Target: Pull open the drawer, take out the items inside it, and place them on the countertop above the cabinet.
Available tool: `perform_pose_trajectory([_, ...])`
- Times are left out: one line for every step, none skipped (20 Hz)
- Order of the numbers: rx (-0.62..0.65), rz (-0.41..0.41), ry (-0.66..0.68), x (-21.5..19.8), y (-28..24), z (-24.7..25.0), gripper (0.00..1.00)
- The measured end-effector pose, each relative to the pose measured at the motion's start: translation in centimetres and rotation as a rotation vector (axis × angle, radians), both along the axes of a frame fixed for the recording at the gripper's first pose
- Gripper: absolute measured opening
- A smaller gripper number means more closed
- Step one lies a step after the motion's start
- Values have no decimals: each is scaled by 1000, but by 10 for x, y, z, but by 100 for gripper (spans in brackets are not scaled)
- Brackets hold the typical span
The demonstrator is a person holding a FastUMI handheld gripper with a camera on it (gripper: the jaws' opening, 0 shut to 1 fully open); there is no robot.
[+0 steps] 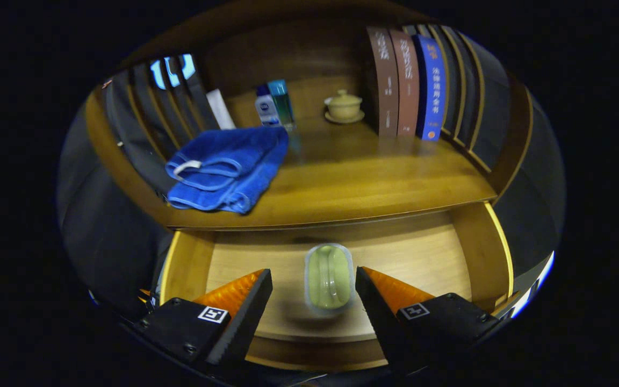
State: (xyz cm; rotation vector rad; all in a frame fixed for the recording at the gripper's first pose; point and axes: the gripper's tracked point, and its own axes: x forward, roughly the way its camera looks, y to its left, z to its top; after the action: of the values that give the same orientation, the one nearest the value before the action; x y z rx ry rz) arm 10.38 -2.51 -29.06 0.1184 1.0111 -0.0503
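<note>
While the wooden drawer point(465, 258) stands pulled out below the cabinet top, conditions are as follows.

Gripper: the two-finger gripper point(314, 285) hangs over the open drawer, fingers spread wide and released, gripping nothing.

Item in drawer: a pale green oval container with a translucent rim point(329, 277) lies on the drawer floor, between the two fingertips. Whether either finger touches it cannot be told; a gap shows on each side.

Drawer: light wood floor, darker wooden side walls at left and right; the near front edge runs beneath the fingers.

Countertop: the brown wooden countertop point(352, 183) lies just beyond the drawer, its near edge overhanging the drawer's far end.

Left of countertop: a folded blue towel with a white loop point(229, 167) rests near the front left edge.

Far left: a small white-and-blue bottle point(266, 107) and a teal rectangular bottle point(281, 102) stand side by side behind the towel.

Far centre: a cream lidded ceramic cup on a saucer point(344, 106) sits to the right of the bottles, well apart from the towel.

Far right: a row of upright books, two brown and one blue point(406, 80), stands right of the cup.
</note>
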Motion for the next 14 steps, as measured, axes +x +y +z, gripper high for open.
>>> perform_pose_trajectory([-23, 10, 41, 1, -4, -11, 99])
perform_pose_trajectory([-40, 21, 71, 5, -3, -19, 99])
perform_pose_trajectory([-52, 30, 98, 6, -3, -25, 96])
perform_pose_trajectory([-61, 37, 124, 6, -4, -33, 93])
perform_pose_trajectory([-74, 35, 148, 7, -7, -39, 90])
perform_pose_trajectory([-75, 33, 169, 8, -8, -44, 88])
perform_pose_trajectory([-74, 25, 189, 10, -10, -49, 81])
perform_pose_trajectory([-61, 21, 204, 12, -10, -52, 75])
perform_pose_trajectory([-60, 19, 225, 13, -11, -57, 68])
perform_pose_trajectory([-54, 20, 245, 12, -12, -62, 62])
perform_pose_trajectory([-58, 26, 264, 11, -11, -64, 55])
perform_pose_trajectory([-59, 32, 277, 10, -12, -70, 55])
perform_pose_trajectory([-61, 41, 279, 11, -12, -72, 55])
perform_pose_trajectory([-57, 43, 269, 13, -11, -86, 55])
